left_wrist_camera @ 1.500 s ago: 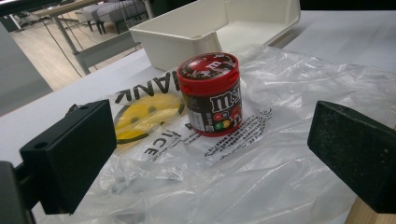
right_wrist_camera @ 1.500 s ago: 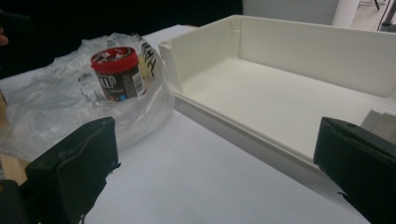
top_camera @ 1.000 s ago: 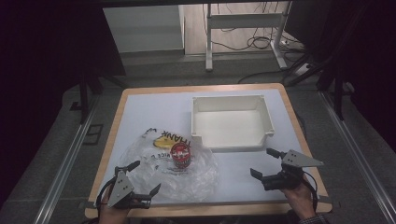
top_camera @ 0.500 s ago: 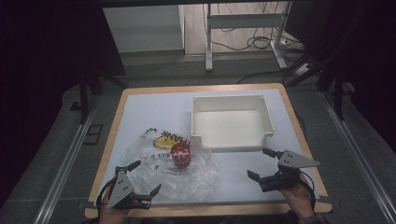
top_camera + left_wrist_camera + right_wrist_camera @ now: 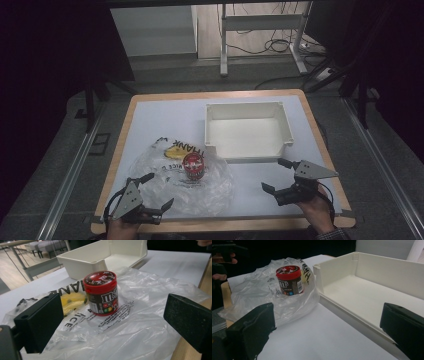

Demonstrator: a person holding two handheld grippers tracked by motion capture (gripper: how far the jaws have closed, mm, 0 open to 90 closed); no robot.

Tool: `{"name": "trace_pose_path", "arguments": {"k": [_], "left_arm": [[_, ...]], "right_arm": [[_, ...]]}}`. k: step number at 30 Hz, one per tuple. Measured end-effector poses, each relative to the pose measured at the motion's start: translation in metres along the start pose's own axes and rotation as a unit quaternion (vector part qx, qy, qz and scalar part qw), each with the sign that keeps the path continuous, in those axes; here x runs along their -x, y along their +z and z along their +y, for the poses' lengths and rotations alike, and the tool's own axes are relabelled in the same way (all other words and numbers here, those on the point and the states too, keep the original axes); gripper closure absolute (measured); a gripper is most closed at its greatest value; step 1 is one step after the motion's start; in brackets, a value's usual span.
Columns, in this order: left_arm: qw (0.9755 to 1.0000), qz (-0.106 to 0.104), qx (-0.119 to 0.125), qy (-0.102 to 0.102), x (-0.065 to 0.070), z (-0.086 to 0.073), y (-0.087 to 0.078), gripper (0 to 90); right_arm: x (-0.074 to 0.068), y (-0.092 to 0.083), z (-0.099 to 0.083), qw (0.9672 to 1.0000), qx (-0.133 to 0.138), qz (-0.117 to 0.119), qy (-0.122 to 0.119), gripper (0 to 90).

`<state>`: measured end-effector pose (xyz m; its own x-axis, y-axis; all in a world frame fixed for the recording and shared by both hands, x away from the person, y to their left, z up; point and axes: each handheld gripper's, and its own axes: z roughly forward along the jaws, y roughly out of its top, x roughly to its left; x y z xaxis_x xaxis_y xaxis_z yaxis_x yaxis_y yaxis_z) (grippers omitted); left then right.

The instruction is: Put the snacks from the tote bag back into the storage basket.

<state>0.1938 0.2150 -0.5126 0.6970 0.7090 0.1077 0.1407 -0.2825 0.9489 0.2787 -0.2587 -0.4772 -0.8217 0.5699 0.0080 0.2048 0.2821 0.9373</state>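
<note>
standing on loose plastic bag, candy jar is easily tipped if film is dragged; left gripper and right gripper are held wide open, empty.

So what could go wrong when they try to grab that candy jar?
The candy jar stands upright on a crinkly plastic bag, so tugging the bag might tip it. The left gripper could pinch slippery plastic with it. The jar is round and smooth, so it might slide from the jaws before reaching the white bin.
</note>
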Motion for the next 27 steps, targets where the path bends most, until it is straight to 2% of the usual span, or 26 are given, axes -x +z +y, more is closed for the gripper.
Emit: {"name": "trace_pose_path", "arguments": {"k": [5,8,13,15,27], "left_arm": [[0.9999,0.0,0.001,-0.01,-0.002,0.0,-0.001,2.8],[0.9999,0.0,0.003,-0.01,-0.001,0.0,-0.001,2.8],[0.9998,-0.002,0.021,-0.005,0.001,0.0,-0.002,2.6],[0.9995,-0.009,0.028,-0.008,0.001,0.0,-0.002,2.6],[0.9996,-0.004,0.026,-0.008,-0.002,0.0,-0.003,3.1]], "right_arm": [[0.0,0.001,0.001,1.0,0.004,0.0,0.006,0.1],[0.0,0.003,0.002,0.9999,0.007,0.001,0.007,0.1],[-0.001,0.005,0.003,1.0,0.002,0.003,0.003,0.1],[-0.001,0.006,0.004,1.0,0.002,0.005,0.0,0.1],[-0.004,0.013,0.008,0.9998,-0.012,0.017,-0.006,0.1]]}}
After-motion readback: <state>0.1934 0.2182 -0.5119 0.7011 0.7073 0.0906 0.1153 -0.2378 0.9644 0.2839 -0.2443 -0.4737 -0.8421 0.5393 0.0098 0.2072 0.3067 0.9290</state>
